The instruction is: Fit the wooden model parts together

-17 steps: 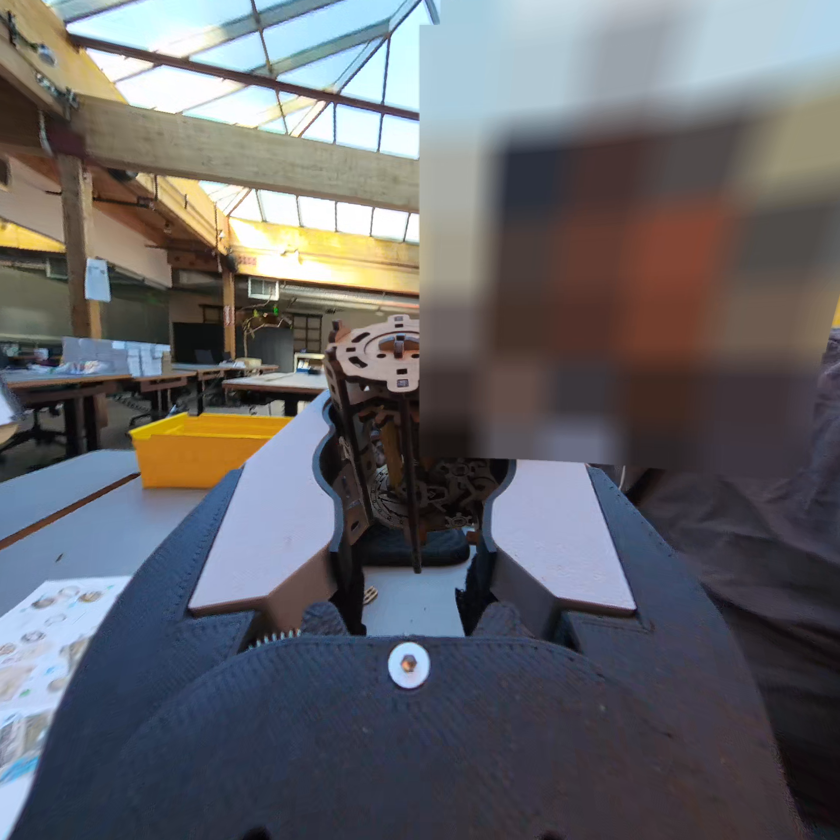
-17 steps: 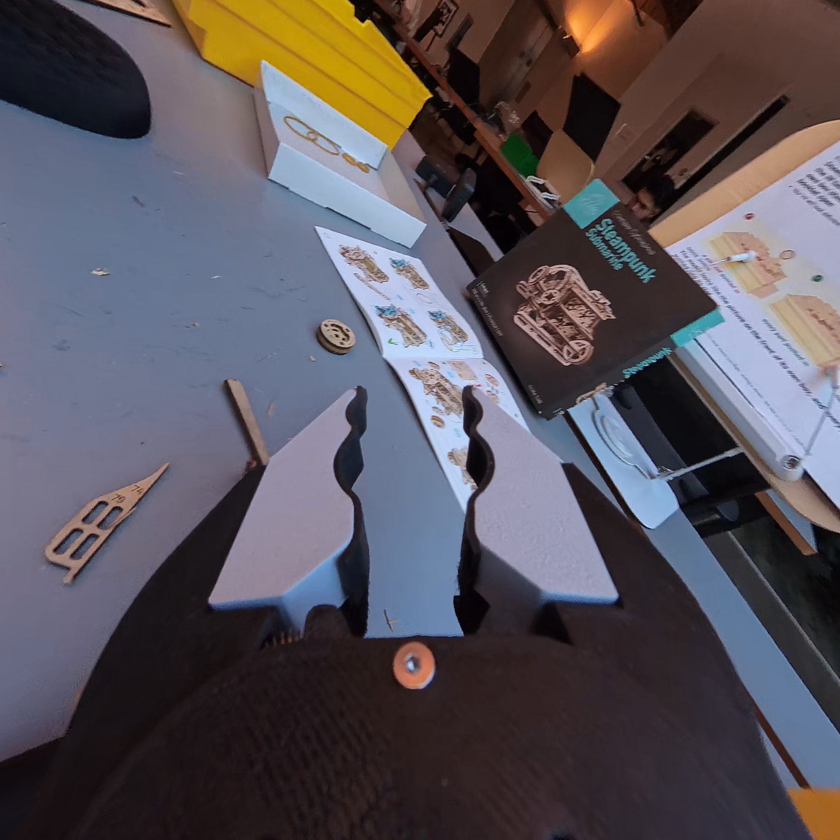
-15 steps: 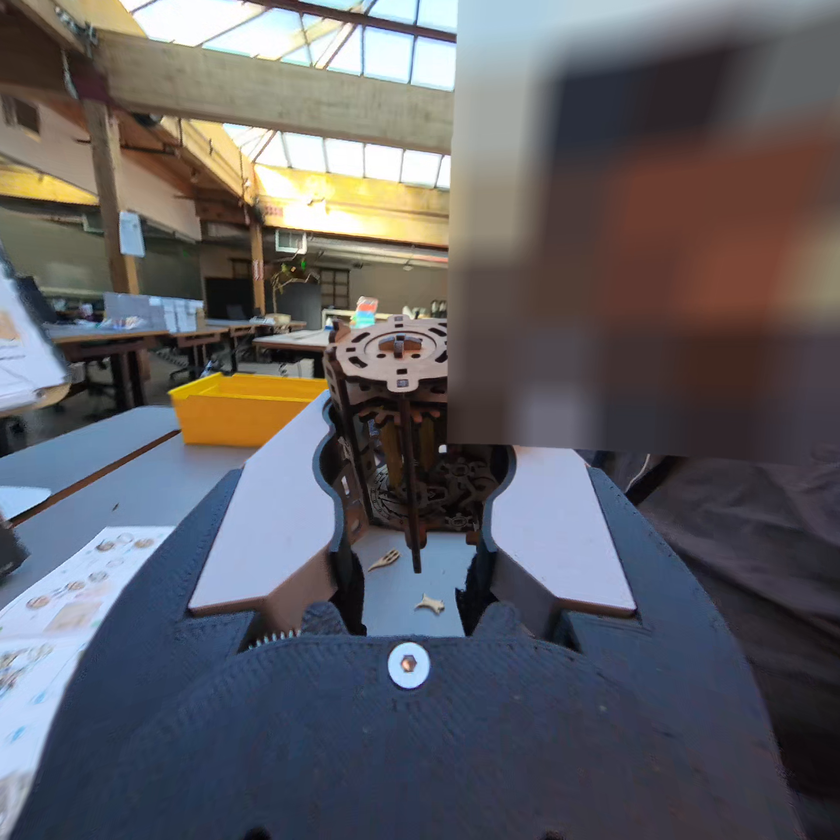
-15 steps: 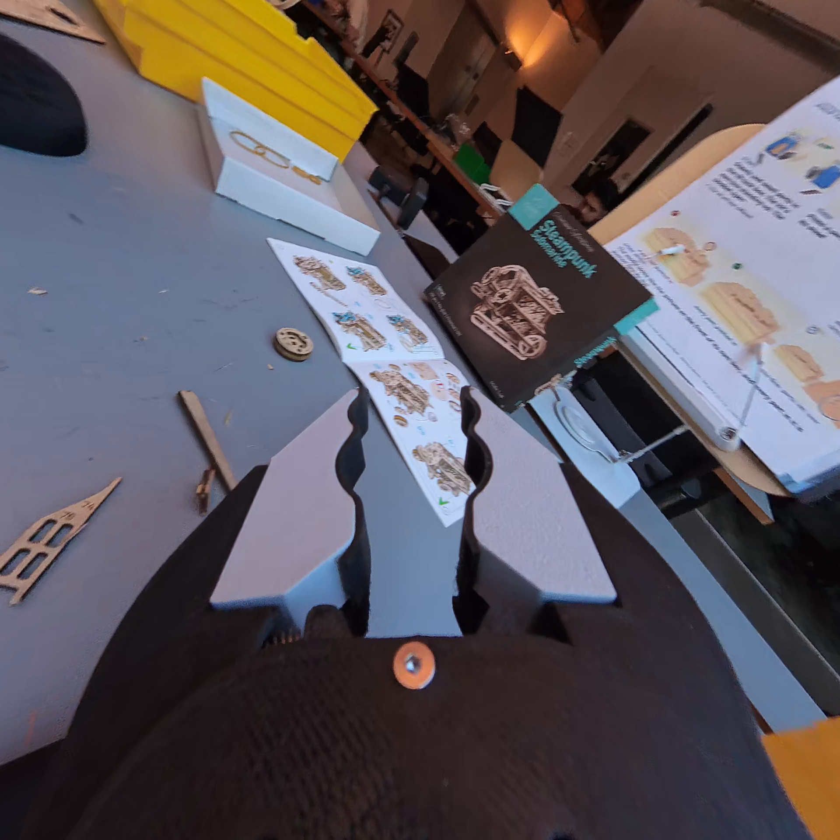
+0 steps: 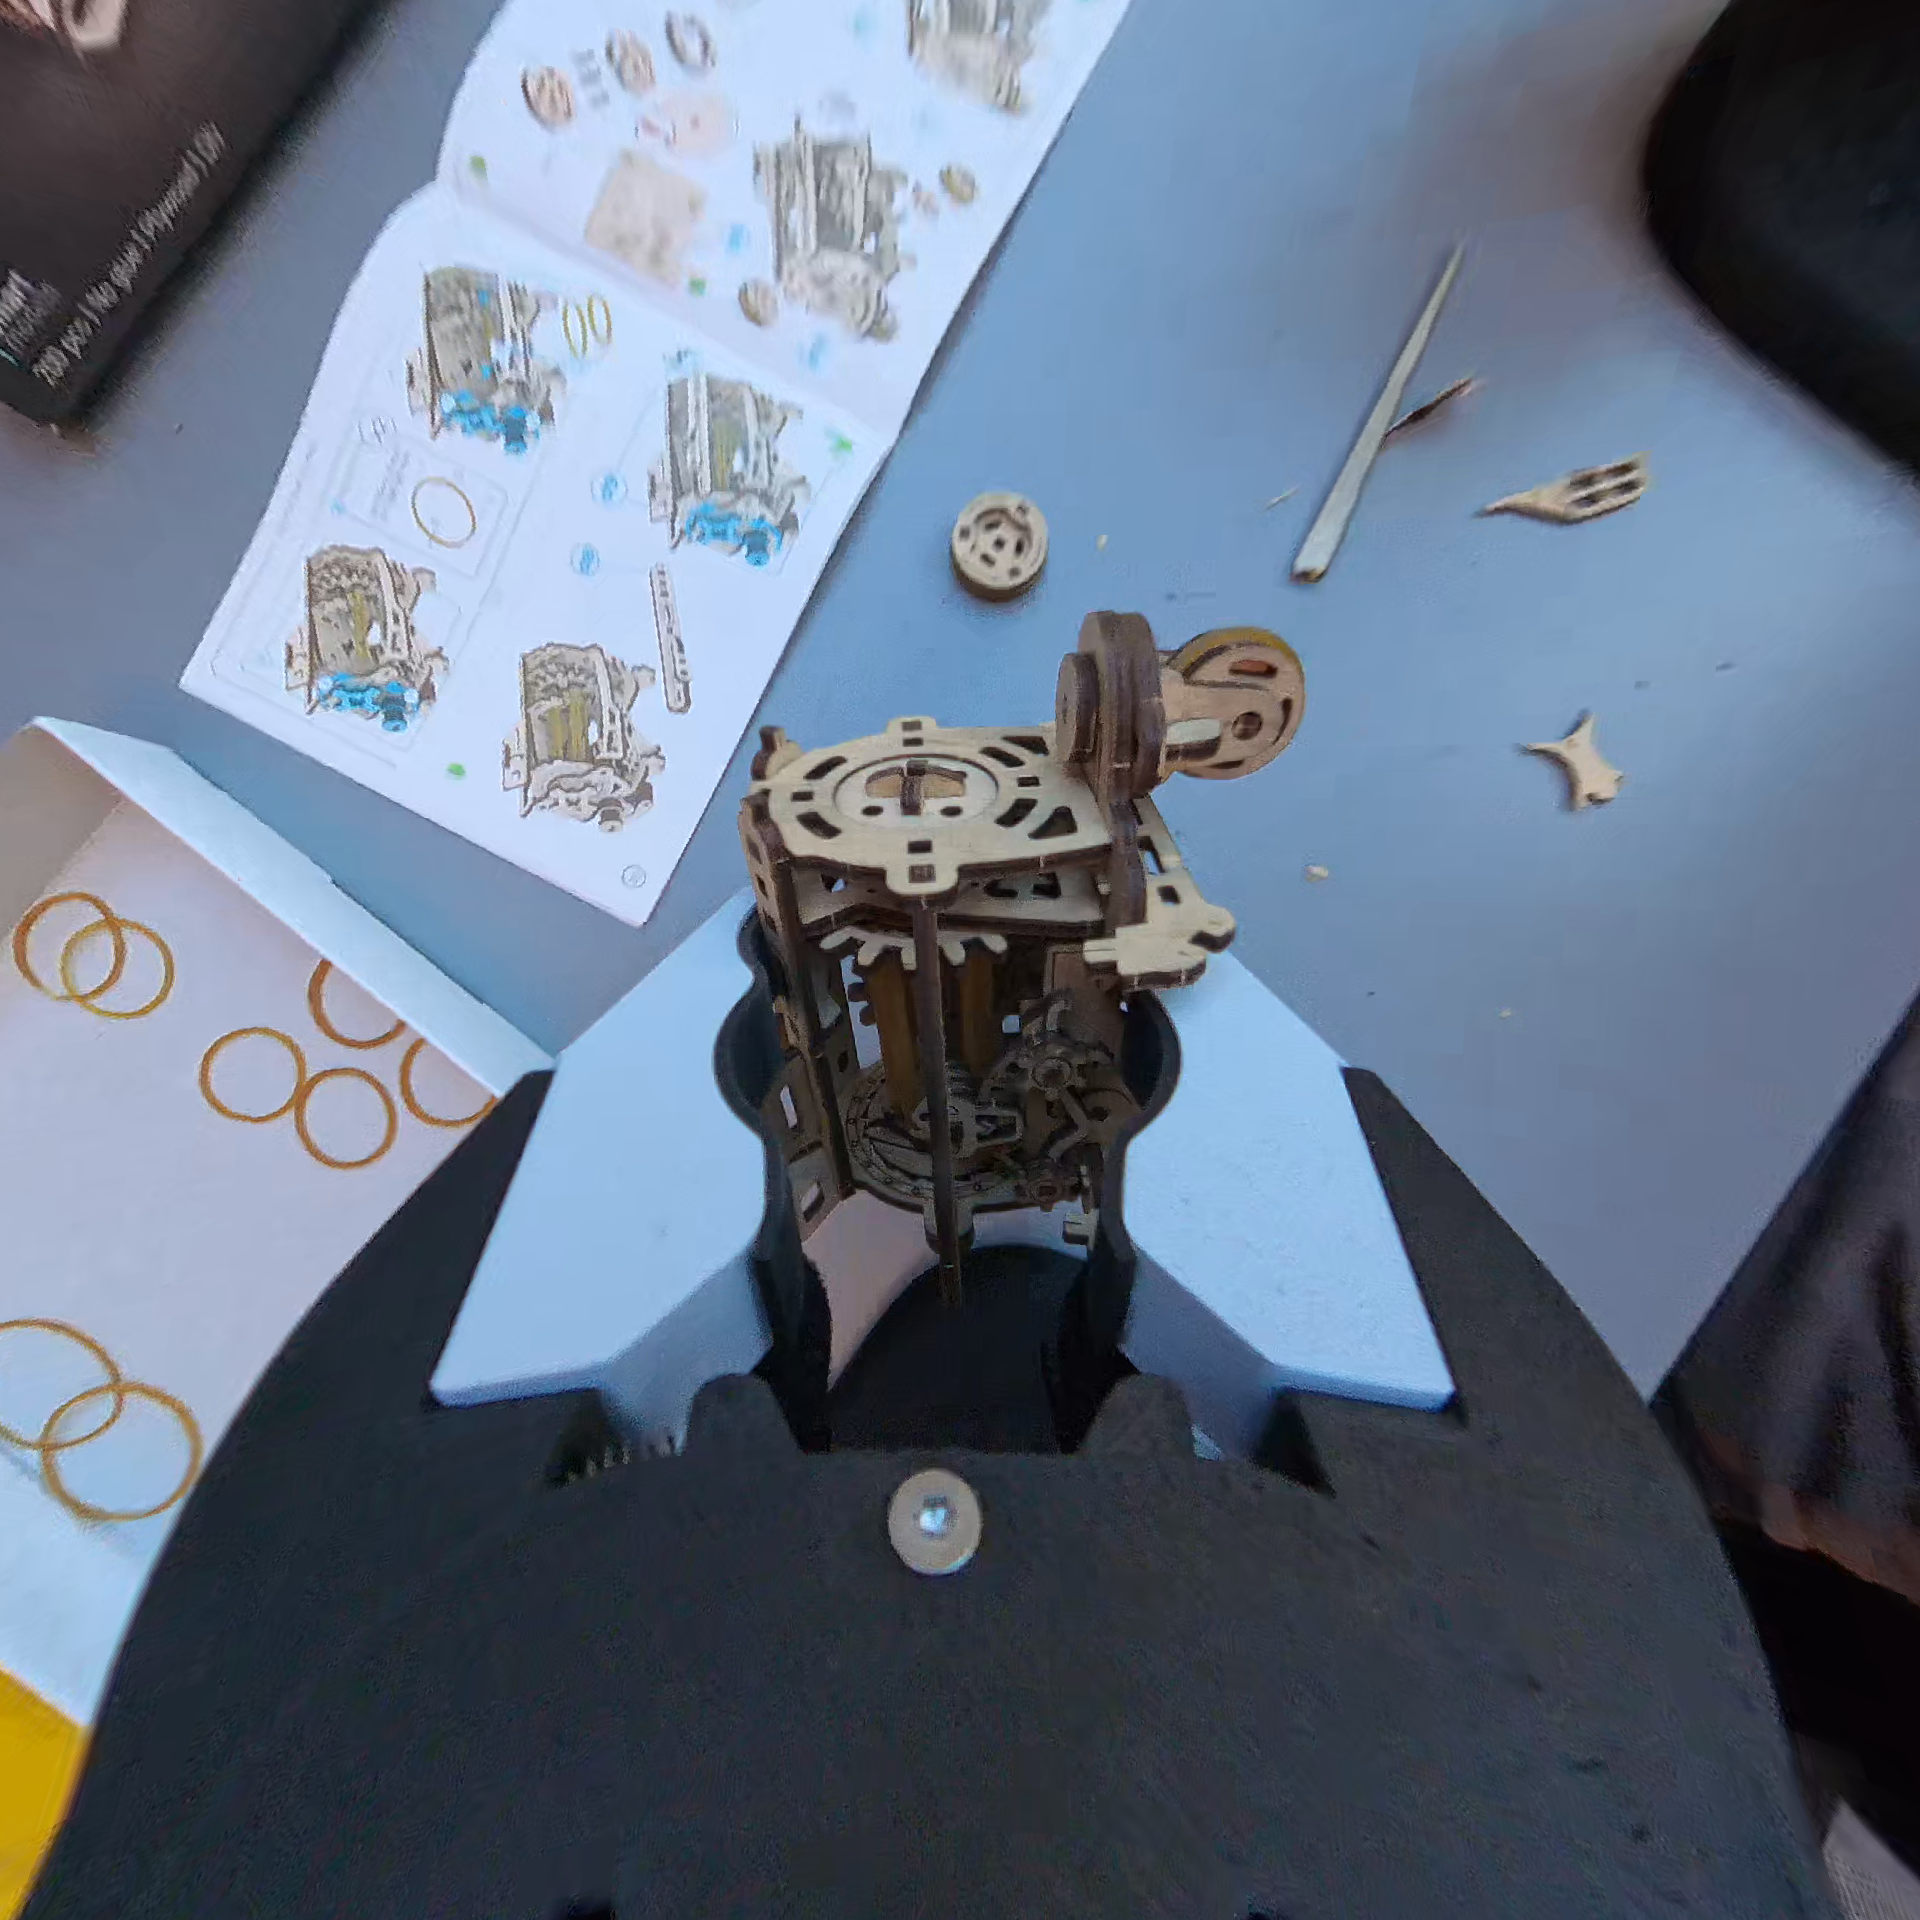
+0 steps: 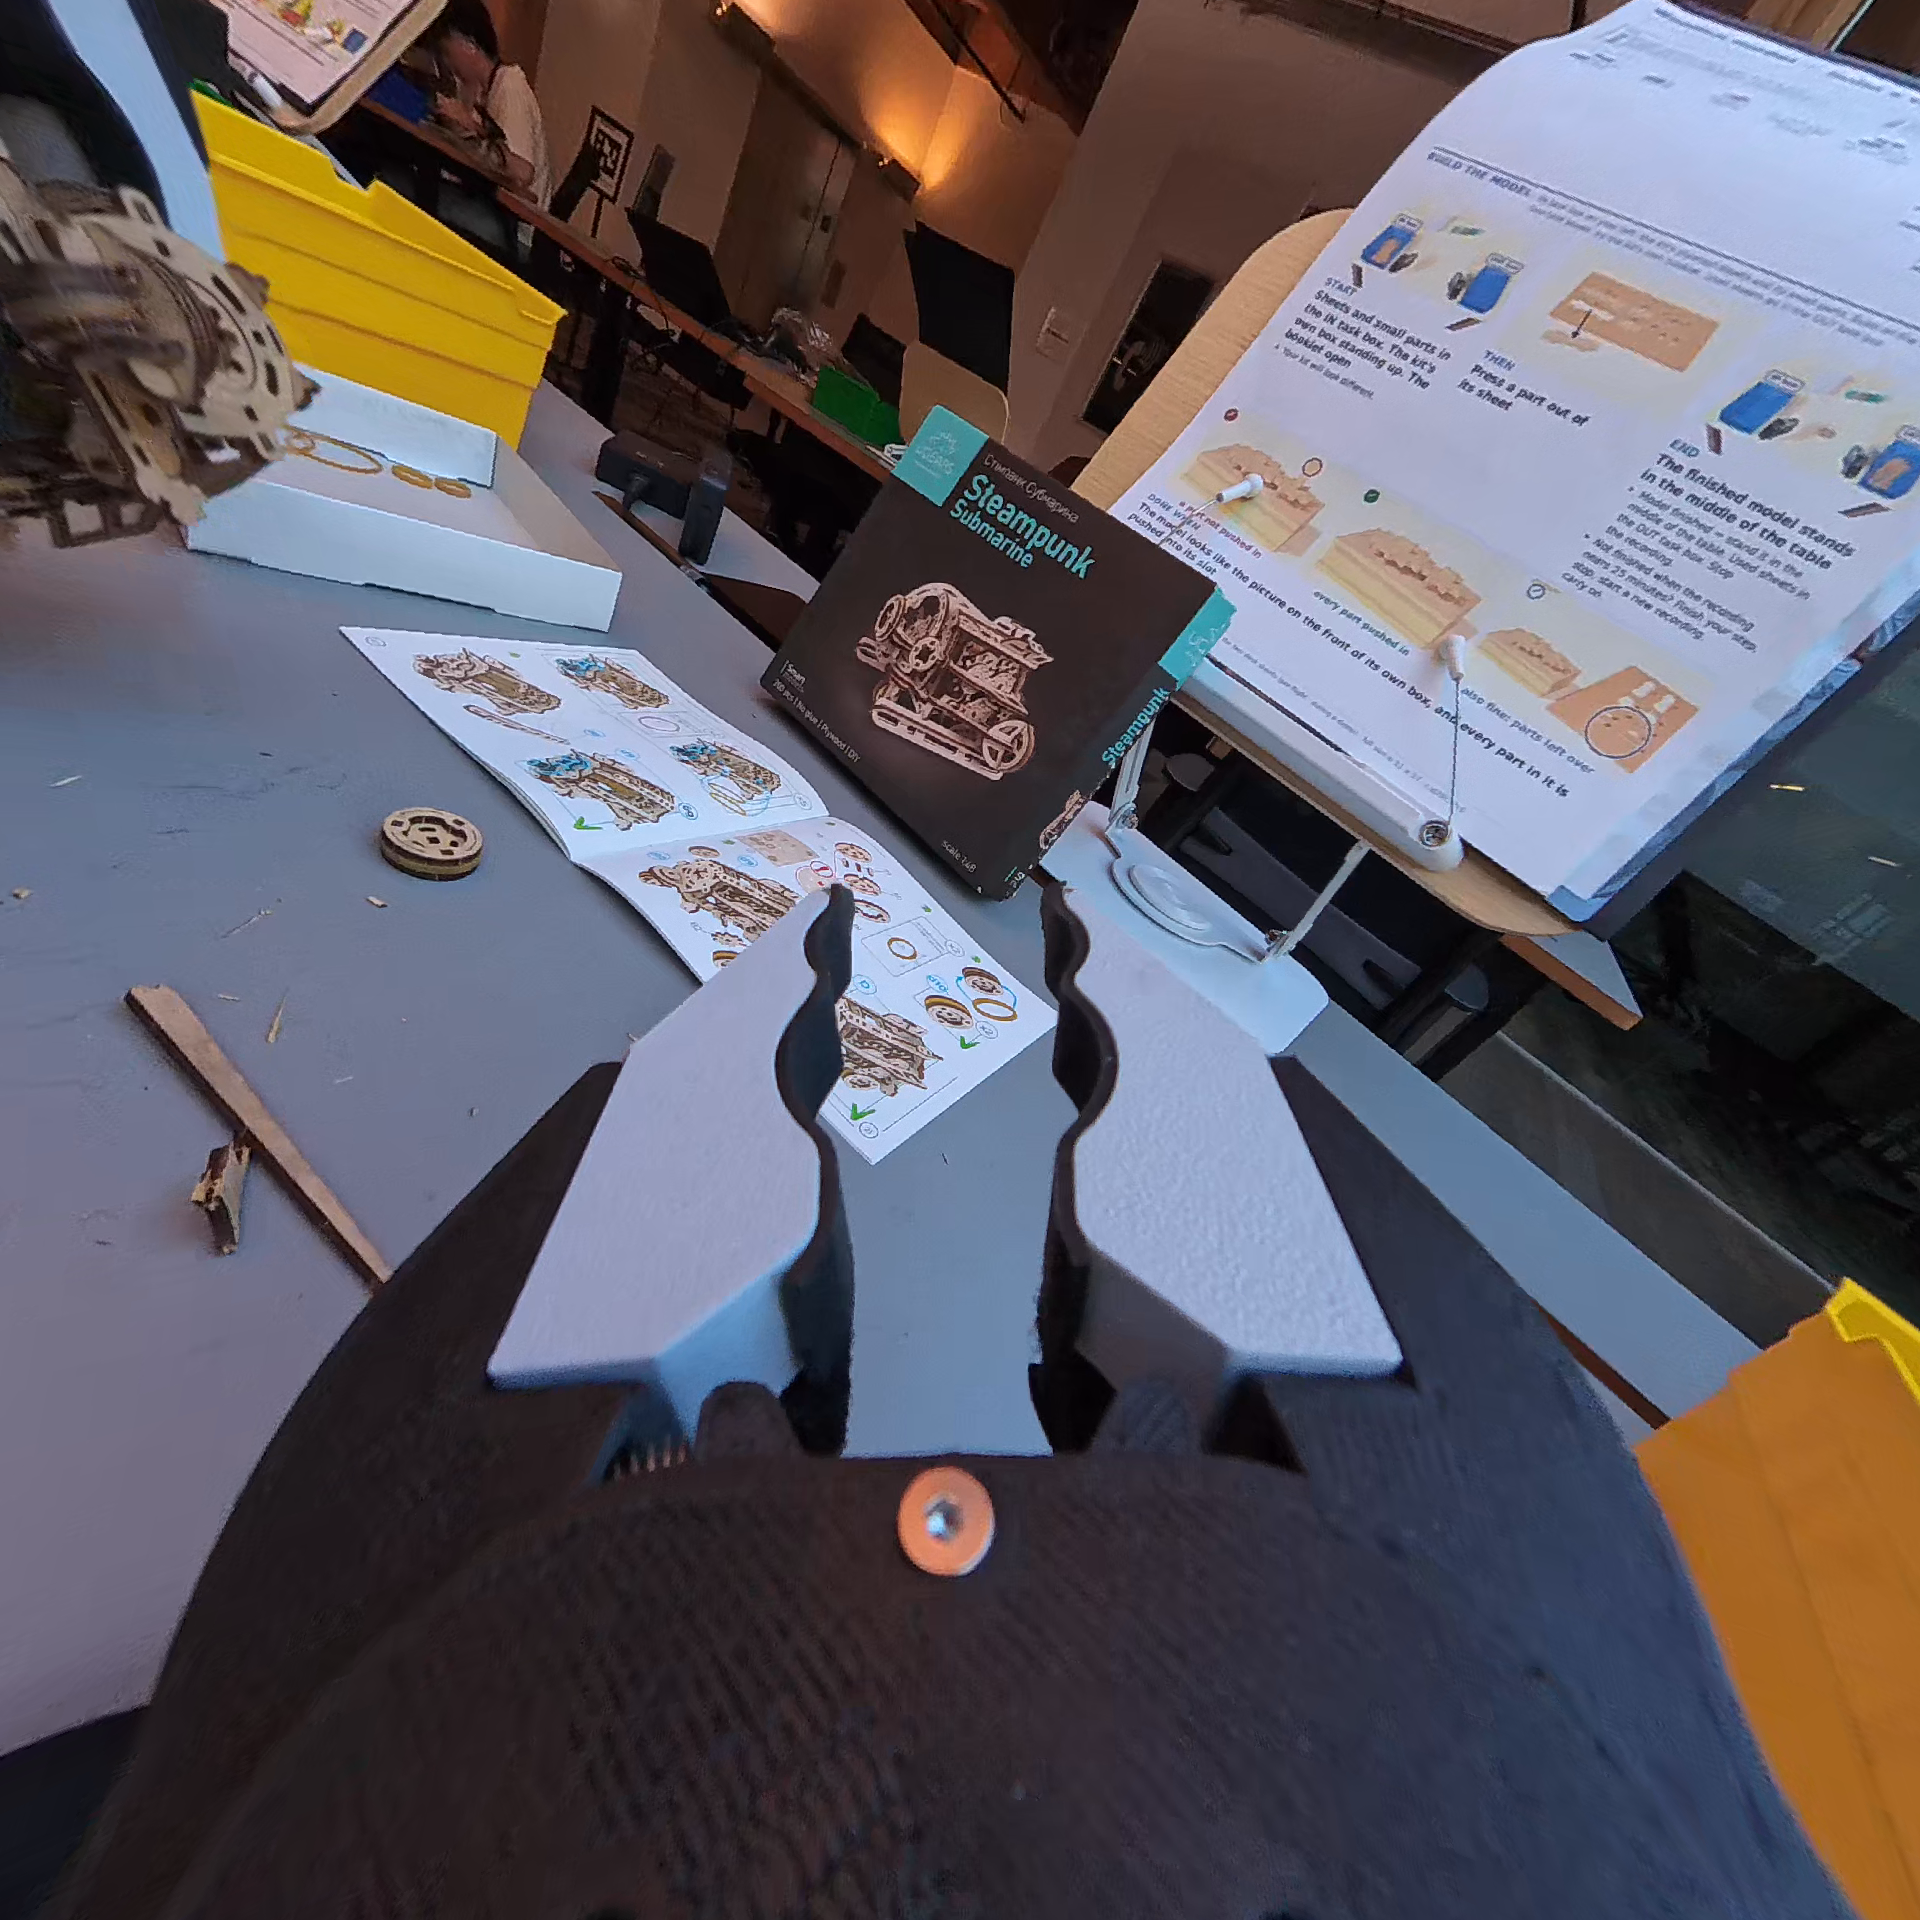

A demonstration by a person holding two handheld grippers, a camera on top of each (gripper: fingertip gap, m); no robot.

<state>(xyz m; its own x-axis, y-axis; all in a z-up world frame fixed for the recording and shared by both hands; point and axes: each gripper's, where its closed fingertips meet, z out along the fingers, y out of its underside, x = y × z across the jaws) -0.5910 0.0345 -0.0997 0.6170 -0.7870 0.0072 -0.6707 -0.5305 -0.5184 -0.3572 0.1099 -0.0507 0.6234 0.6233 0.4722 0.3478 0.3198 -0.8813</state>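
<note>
The wooden model [image 5: 956, 997], a tall openwork assembly of gears and plates with a wheel at its top right, is being held at the centre of the left wrist view, clamped by its lower half between the two fingers of the left gripper [image 5: 951, 1049]. It is being carried above the grey table [image 5: 1403, 935]. In the upper half of that frame an open instruction booklet [image 5: 644, 447], a loose wooden disc [image 5: 1000, 544] and a thin wooden stick [image 5: 1377, 416] are being shown lying apart on the table. At the left edge a white box [image 5: 156, 1143] with rubber bands is being shown. In the right wrist view, the right gripper [image 6: 940, 1018] is being held partly open and empty above the booklet's lower corner. The model is being glimpsed, blurred, at the upper left [image 6: 135, 343], with a dark kit box [image 6: 987, 665] standing at centre.
</note>
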